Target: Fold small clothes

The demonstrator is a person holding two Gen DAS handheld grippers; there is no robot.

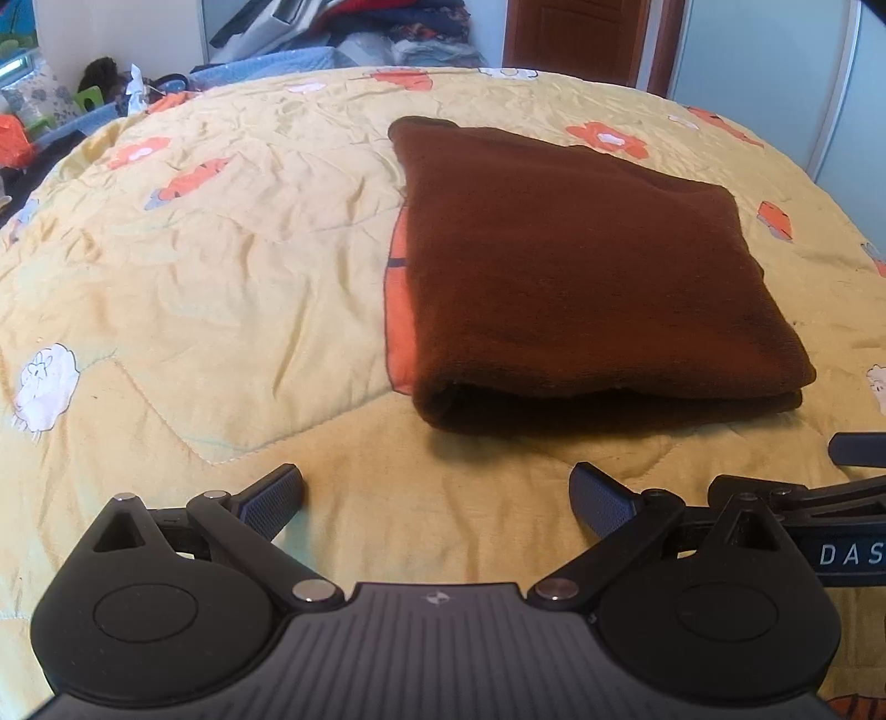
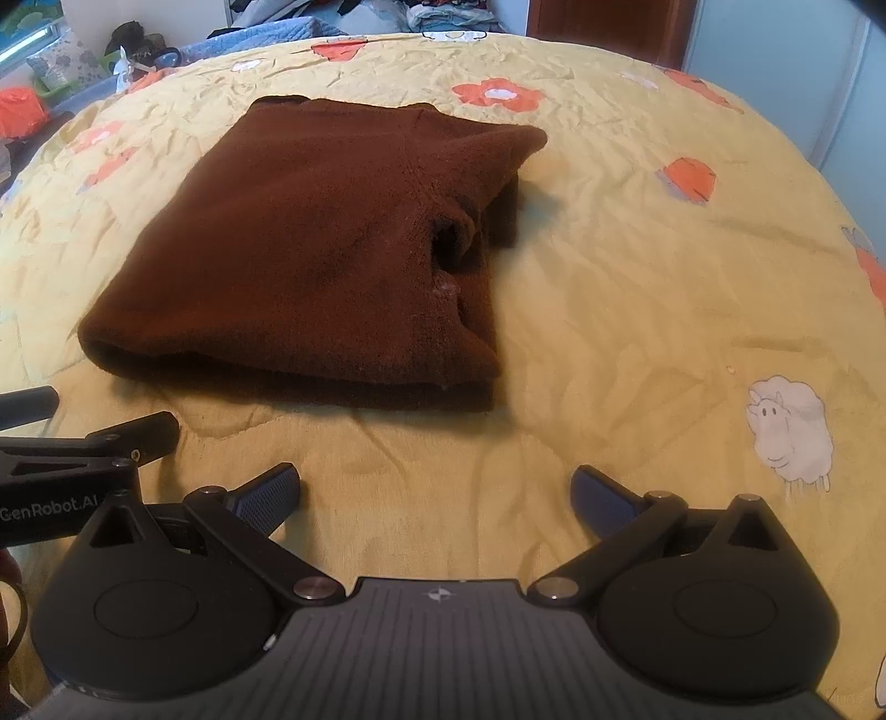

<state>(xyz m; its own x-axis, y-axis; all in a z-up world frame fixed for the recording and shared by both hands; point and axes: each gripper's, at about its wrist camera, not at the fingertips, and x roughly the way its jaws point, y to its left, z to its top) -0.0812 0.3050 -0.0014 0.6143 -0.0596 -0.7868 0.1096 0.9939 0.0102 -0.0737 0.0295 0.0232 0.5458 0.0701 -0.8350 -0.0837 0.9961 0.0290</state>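
Brown garment [image 1: 581, 266] lying folded in a thick rectangle mid-bed, on the yellow quilt [image 1: 194, 266]. I hold the left gripper [image 1: 437, 498] and right gripper [image 2: 437, 498] side by side near the bed's near edge, fingers spread, grasping nothing, short of the cloth. The fold looks nearly finished; I judge one loose flap on the right needs tucking next.

A home bedroom: quilted yellow bedspread [image 1: 221, 266] with cartoon sheep, heaped laundry [image 1: 387, 33], wooden door [image 1: 576, 33].
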